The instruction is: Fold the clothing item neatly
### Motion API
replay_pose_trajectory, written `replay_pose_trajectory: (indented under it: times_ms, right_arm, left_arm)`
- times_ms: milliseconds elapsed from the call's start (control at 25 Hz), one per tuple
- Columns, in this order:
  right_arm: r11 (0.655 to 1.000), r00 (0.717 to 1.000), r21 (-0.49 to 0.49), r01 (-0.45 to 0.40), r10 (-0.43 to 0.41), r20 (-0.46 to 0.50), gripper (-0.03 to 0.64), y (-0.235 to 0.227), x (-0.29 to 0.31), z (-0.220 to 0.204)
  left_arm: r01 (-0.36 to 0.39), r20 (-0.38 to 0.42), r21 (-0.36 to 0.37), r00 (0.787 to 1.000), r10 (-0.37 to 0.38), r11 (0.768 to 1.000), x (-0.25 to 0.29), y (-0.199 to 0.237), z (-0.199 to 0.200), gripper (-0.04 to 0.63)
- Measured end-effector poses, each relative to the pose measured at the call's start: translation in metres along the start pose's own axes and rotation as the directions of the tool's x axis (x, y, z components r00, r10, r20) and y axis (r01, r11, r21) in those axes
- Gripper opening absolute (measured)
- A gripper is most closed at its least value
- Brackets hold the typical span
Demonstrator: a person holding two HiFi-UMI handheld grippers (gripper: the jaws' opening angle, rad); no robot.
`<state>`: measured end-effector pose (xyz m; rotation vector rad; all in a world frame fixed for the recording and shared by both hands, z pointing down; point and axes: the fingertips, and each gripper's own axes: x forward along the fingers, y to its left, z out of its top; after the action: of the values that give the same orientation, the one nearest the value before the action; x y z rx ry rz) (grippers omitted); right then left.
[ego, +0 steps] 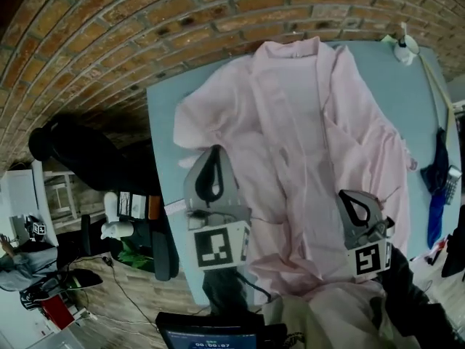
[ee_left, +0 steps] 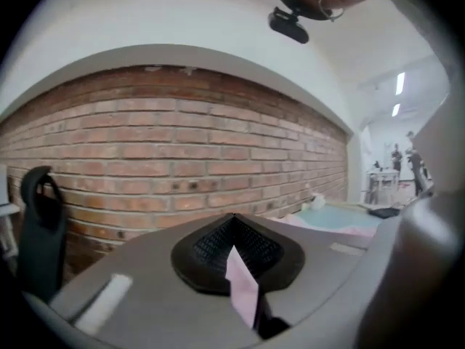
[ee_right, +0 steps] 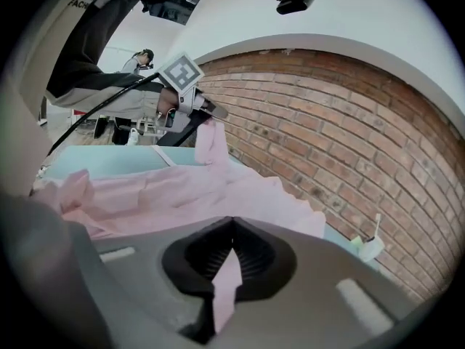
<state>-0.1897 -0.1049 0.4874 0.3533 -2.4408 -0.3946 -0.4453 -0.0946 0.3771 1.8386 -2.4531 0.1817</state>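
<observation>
**Both tongs seize pink shirt for a fold**

On the pale blue worktop (ego: pixel 163 115), the pink shirt (ego: pixel 305 115) lies spread open and rumpled. The left tongs (ego: pixel 211 174) and right tongs (ego: pixel 357 211) are each clenched on a pinch of its near edge. The next move is probably to carry that edge evenly toward the collar.

Pink shirt (ego: pixel 305 137) lying open and rumpled on the light blue table (ego: pixel 163 115).
Collar is pointing at the far edge, front panels spreading apart, sleeves bunching at both sides. Near hem is sitting pinched in the left gripper (ego: pixel 213 167) and right gripper (ego: pixel 354 208), with the left corner hanging raised off the table.
</observation>
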Motion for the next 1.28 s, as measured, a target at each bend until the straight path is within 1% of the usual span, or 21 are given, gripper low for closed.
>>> replay_pose_trajectory:
  times_ms: [80,120,200,280,320,360,400,440,520,560,600,640,720,800,880,960,1040,1120,1160,1200,1280]
  right_arm:
    - [0.999,1.000,0.015,0.029,-0.029,-0.005,0.000,-0.008,-0.011,-0.007]
    - [0.999,0.999,0.025,0.043,-0.043,-0.010,0.001,-0.013,-0.017,-0.011]
    - [0.997,0.998,0.045,0.068,-0.067,-0.022,0.002,-0.020,-0.029,-0.021]
    - [0.994,0.996,0.066,0.088,-0.086,-0.035,0.002,-0.025,-0.041,-0.031]
    - [0.993,0.995,0.073,0.096,-0.093,-0.040,0.000,-0.027,-0.046,-0.036]
    - [0.992,0.994,0.080,0.102,-0.099,-0.043,0.000,-0.028,-0.052,-0.040]
    - [0.990,0.993,0.086,0.109,-0.106,-0.044,0.000,-0.029,-0.058,-0.043]
    - [0.989,0.993,0.092,0.116,-0.113,-0.043,0.000,-0.030,-0.064,-0.045]
    - [0.987,0.991,0.101,0.128,-0.124,-0.042,0.000,-0.032,-0.075,-0.050]
    - [0.986,0.991,0.104,0.131,-0.127,-0.043,0.000,-0.032,-0.080,-0.053]
    - [0.985,0.991,0.109,0.133,-0.129,-0.046,0.000,-0.031,-0.085,-0.056]
    - [0.985,0.990,0.113,0.133,-0.128,-0.051,0.001,-0.029,-0.089,-0.059]
    - [0.984,0.991,0.120,0.129,-0.122,-0.064,0.002,-0.025,-0.096,-0.066]
    - [0.985,0.991,0.121,0.122,-0.114,-0.070,0.000,-0.021,-0.099,-0.071]
    - [0.985,0.991,0.125,0.119,-0.110,-0.077,0.000,-0.019,-0.101,-0.075]
    - [0.983,0.991,0.141,0.120,-0.109,-0.081,0.001,-0.019,-0.099,-0.077]
    - [0.980,0.991,0.160,0.121,-0.110,-0.074,0.000,-0.022,-0.093,-0.075]
    - [0.980,0.992,0.157,0.121,-0.114,-0.053,0.001,-0.025,-0.085,-0.068]
    - [0.982,0.992,0.143,0.122,-0.117,-0.044,0.000,-0.027,-0.081,-0.064]
    - [0.984,0.992,0.124,0.126,-0.123,-0.035,0.000,-0.029,-0.078,-0.060]
    - [0.986,0.991,0.094,0.135,-0.133,-0.025,0.000,-0.032,-0.075,-0.056]
  left_arm:
    - [0.164,0.029,-0.027,0.986,-0.163,0.986,0.013,-0.074,0.009,0.008]
    - [0.243,0.011,-0.044,0.970,-0.242,0.969,0.017,-0.109,0.004,0.008]
    - [0.382,-0.040,-0.110,0.921,-0.388,0.917,0.016,-0.177,-0.012,0.008]
    - [0.483,-0.052,-0.208,0.863,-0.503,0.851,0.004,-0.236,-0.031,0.008]
    - [0.510,-0.058,-0.241,0.842,-0.537,0.826,-0.005,-0.256,-0.041,0.008]
    - [0.511,-0.081,-0.255,0.834,-0.545,0.821,-0.014,-0.267,-0.052,0.009]
    - [0.485,-0.120,-0.247,0.844,-0.523,0.839,-0.020,-0.266,-0.066,0.019]
    - [0.434,-0.171,-0.220,0.865,-0.472,0.874,-0.023,-0.253,-0.083,0.057]
    - [0.290,-0.287,-0.127,0.904,-0.315,0.949,-0.018,-0.202,-0.118,0.212]
    - [0.213,-0.341,-0.074,0.913,-0.226,0.974,-0.013,-0.168,-0.135,0.277]
    - [0.140,-0.382,-0.031,0.913,-0.141,0.990,-0.008,-0.133,-0.150,0.316]
    - [0.073,-0.413,-0.009,0.908,-0.070,0.997,-0.004,-0.101,-0.163,0.319]
    - [-0.031,-0.444,-0.013,0.896,0.022,0.999,0.002,-0.049,-0.178,0.321]
    - [-0.077,-0.452,0.001,0.889,0.069,0.997,0.008,-0.018,-0.182,0.322]
    - [-0.071,-0.455,0.024,0.887,0.074,0.997,0.014,-0.009,-0.184,0.324]
    - [-0.049,-0.458,0.017,0.887,0.051,0.999,0.019,-0.013,-0.188,0.322]
    - [-0.043,-0.472,0.027,0.880,0.050,0.999,0.023,-0.016,-0.194,0.311]
    - [-0.061,-0.486,0.064,0.870,0.084,0.996,0.024,-0.014,-0.199,0.184]
    - [-0.070,-0.489,0.079,0.866,0.100,0.994,0.024,-0.012,-0.200,0.096]
    - [-0.076,-0.489,0.086,0.865,0.109,0.993,0.024,-0.011,-0.200,0.035]
    - [-0.093,-0.466,0.064,0.878,0.112,0.994,0.021,-0.012,-0.188,0.026]
